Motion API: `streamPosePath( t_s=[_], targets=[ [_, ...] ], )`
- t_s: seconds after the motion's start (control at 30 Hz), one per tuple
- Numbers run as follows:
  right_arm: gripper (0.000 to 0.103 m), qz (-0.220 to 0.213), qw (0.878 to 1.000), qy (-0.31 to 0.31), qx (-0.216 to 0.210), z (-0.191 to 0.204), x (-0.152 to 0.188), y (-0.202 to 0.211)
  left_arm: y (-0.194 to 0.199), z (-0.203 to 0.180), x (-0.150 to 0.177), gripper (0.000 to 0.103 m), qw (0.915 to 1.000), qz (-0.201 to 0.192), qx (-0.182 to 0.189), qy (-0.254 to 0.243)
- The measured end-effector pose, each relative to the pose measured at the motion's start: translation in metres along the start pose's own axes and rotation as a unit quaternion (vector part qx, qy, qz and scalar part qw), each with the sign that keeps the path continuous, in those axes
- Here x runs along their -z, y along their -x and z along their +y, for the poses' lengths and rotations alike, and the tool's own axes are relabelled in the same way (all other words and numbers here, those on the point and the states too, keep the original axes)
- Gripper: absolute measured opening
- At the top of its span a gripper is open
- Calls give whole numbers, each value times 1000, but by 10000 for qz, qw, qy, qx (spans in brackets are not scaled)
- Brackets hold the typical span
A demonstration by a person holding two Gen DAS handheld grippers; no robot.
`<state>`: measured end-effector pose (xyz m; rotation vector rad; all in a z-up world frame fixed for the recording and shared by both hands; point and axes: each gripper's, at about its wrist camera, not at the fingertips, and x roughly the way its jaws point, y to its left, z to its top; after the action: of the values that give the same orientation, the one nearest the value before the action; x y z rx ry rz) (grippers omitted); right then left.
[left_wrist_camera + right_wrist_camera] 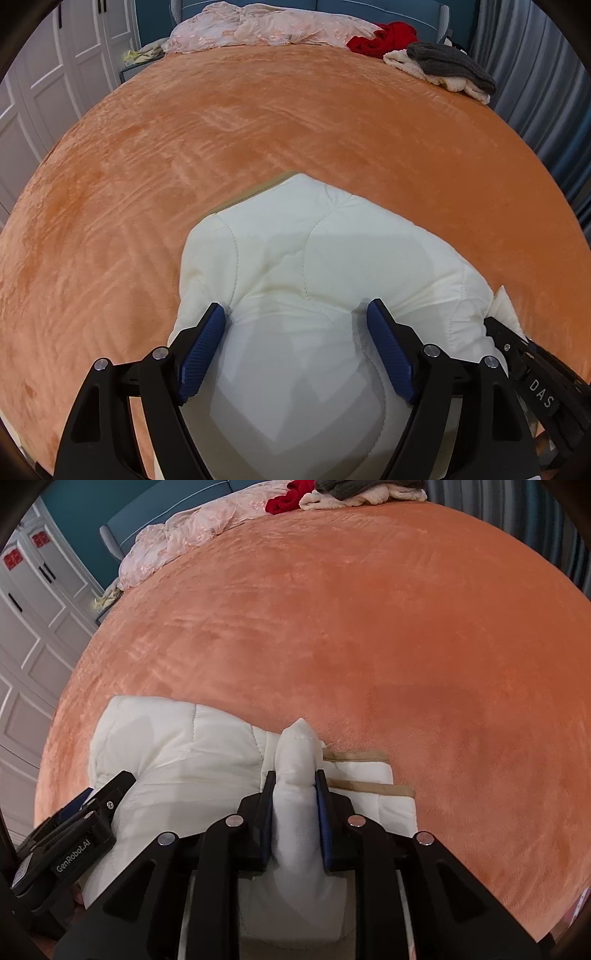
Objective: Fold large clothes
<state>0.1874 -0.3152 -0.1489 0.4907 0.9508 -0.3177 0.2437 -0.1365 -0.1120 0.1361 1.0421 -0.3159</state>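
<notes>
A white quilted padded garment (314,251) lies bunched near the front edge of an orange bed cover (258,129); it also shows in the right wrist view (177,753), with tan trim at its right side. My left gripper (295,317) is open, its blue pads (201,350) spread wide over the garment's bulge. My right gripper (294,782) is shut on a raised fold of the white garment (297,749). The right gripper's body shows at the left wrist view's lower right, and the left gripper (85,805) at the right wrist view's lower left.
At the bed's far end lie a pink floral quilt (258,26), a red garment (384,38), and a grey and cream pile (447,66). White wardrobe doors (33,627) stand to the left. Grey curtains (546,92) hang to the right.
</notes>
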Motion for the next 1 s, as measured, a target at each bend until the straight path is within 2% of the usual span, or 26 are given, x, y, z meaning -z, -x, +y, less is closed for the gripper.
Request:
streamPosePath(
  t_s=[0.77,0.93,1.0],
  targets=[
    [23,-267,9996,-34,-22,-4,1,-17,-22,-12,6,78,9989,-151,-434,-113],
    [31,-400,9984,-321,-251,-15,0,-4,-15,-12,6,79,9985,-210,-491,-135],
    [40,-649,9961,-550,-223,-20,2,20,-5,-11,8,81,9981,-277,-534,-163]
  ],
)
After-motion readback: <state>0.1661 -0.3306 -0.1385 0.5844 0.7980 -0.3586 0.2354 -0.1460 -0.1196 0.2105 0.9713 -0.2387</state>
